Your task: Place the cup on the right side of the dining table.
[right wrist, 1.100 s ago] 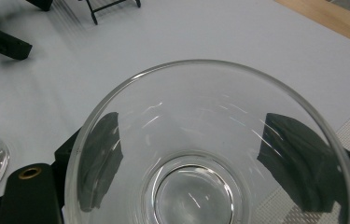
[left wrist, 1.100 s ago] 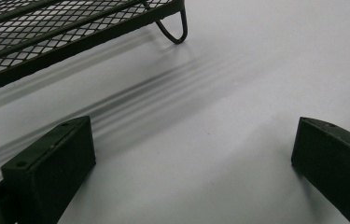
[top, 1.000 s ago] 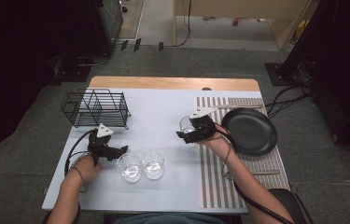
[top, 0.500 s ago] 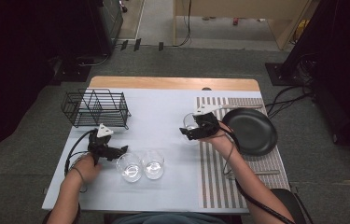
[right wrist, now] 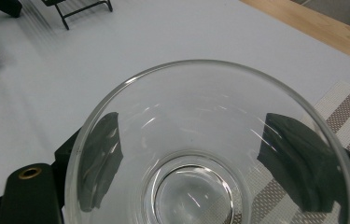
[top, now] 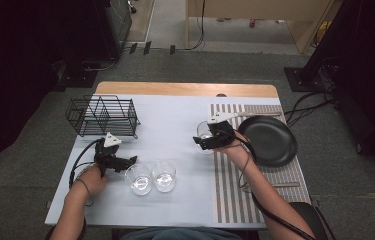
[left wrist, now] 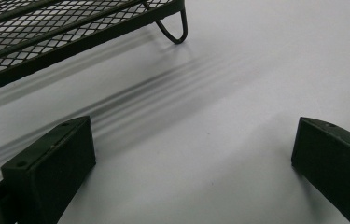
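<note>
The clear round glass bowl [right wrist: 210,154] sits clamped between the right gripper [top: 206,141]'s jaws, at the striped placemat [top: 267,197]'s edge, the black round plate [top: 269,140] just behind. The left gripper [top: 125,162], jaws apart and empty, rests between the black wire rack [top: 102,116] and two clear glass cups [top: 150,177].

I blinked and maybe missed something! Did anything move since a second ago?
Hardly anything. The right claw still grips the glass bowl at the striped mat's edge, beside the black plate. The left claw stays open near the two glasses, with the wire rack behind it. Nothing was picked up or let go.
</note>
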`<action>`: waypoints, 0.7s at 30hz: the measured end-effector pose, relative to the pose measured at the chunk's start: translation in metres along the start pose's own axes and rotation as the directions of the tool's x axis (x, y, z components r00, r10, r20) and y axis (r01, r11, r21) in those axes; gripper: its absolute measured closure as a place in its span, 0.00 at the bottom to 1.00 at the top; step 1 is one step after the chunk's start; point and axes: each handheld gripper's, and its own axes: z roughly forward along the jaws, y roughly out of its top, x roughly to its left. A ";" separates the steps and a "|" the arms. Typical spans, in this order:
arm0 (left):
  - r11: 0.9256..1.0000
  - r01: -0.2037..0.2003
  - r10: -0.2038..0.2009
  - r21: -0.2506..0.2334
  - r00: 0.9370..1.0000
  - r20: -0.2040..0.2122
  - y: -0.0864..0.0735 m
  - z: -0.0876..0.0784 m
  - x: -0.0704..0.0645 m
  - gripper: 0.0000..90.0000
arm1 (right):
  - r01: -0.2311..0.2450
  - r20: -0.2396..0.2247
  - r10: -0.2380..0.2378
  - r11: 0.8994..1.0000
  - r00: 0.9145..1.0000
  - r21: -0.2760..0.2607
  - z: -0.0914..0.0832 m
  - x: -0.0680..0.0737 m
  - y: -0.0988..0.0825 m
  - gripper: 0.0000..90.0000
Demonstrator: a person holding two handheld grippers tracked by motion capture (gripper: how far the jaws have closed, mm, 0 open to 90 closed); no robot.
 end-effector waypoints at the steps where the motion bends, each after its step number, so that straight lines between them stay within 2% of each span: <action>1: 1.000 0.000 0.000 0.000 1.000 0.000 0.000 0.000 0.000 0.00 | -0.002 0.005 0.002 1.000 1.000 0.001 0.000 -0.001 0.000 0.21; 13: 1.000 0.000 0.000 0.000 1.000 0.000 0.000 0.000 0.000 0.00 | 0.000 0.030 0.000 1.000 1.000 0.007 0.000 -0.006 -0.002 0.21; 21: 1.000 0.000 0.000 0.000 1.000 0.000 0.000 0.000 0.000 0.00 | -0.021 0.041 0.021 1.000 0.999 0.010 0.001 -0.010 -0.004 0.21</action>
